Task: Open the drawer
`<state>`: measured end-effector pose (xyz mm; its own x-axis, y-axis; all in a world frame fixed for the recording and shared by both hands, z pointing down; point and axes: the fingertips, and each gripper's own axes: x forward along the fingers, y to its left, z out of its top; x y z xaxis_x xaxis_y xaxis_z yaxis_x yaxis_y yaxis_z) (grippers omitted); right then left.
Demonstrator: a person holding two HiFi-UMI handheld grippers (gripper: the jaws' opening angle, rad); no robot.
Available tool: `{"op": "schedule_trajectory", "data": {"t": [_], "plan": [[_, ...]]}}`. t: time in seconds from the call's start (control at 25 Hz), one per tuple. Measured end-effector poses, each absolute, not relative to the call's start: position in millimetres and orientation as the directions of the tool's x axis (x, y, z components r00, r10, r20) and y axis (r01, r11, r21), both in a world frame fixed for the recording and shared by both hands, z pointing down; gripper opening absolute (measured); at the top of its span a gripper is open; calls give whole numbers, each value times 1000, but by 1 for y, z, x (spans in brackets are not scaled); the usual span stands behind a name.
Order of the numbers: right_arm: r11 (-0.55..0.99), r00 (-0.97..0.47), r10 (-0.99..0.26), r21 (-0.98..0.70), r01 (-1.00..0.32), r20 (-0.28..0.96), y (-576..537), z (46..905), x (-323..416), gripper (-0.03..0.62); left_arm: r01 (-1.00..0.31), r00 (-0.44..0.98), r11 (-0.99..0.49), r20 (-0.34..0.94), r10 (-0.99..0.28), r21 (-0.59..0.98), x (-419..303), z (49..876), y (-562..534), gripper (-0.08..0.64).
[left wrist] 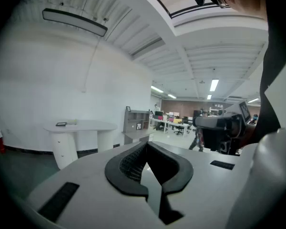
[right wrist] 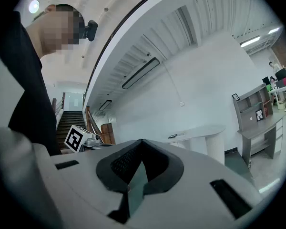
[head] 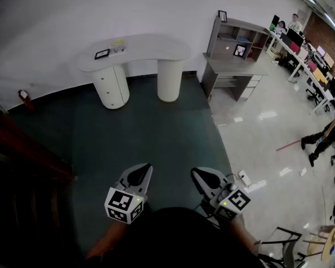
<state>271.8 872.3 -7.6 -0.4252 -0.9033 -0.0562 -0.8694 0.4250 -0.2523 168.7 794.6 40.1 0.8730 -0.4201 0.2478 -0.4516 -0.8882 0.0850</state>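
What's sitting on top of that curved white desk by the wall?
Near the left end of the desk lies a small dark flat frame, with small pale items beside it, too small to identify. The drawers below are shut, so their contents are hidden.

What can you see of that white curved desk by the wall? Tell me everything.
The white desk has a smooth, kidney-shaped top resting on two round pedestals. The left pedestal holds stacked drawers with small knobs, and all of them look shut. The right pedestal is plain. The desk stands upright on the dark green floor, against the white wall. A small dark frame and something yellowish lie on its top. Nothing else touches it.
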Motion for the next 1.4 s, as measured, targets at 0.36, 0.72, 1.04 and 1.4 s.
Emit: {"op": "schedule_trajectory", "data": {"t": [0.36, 0.72, 1.04, 1.4], "plan": [[420, -419, -906, -223, -880, -55, 855, -7, 263, 15, -454, 873, -886, 244, -422, 95, 158, 41, 780, 12], [484, -486, -873, -212, -849, -44, 806, -9, 202, 15, -488, 862, -865, 223, -456, 116, 97, 43, 739, 12], [519, -525, -850, -234, -822, -41, 751, -12, 129, 17, -533, 830, -838, 264, -491, 116, 6, 59, 697, 12], [646, -666, -746, -255, -719, -11, 684, -4, 74, 17, -640, 761, -749, 266, -591, 168, -45, 71, 652, 12]]}}
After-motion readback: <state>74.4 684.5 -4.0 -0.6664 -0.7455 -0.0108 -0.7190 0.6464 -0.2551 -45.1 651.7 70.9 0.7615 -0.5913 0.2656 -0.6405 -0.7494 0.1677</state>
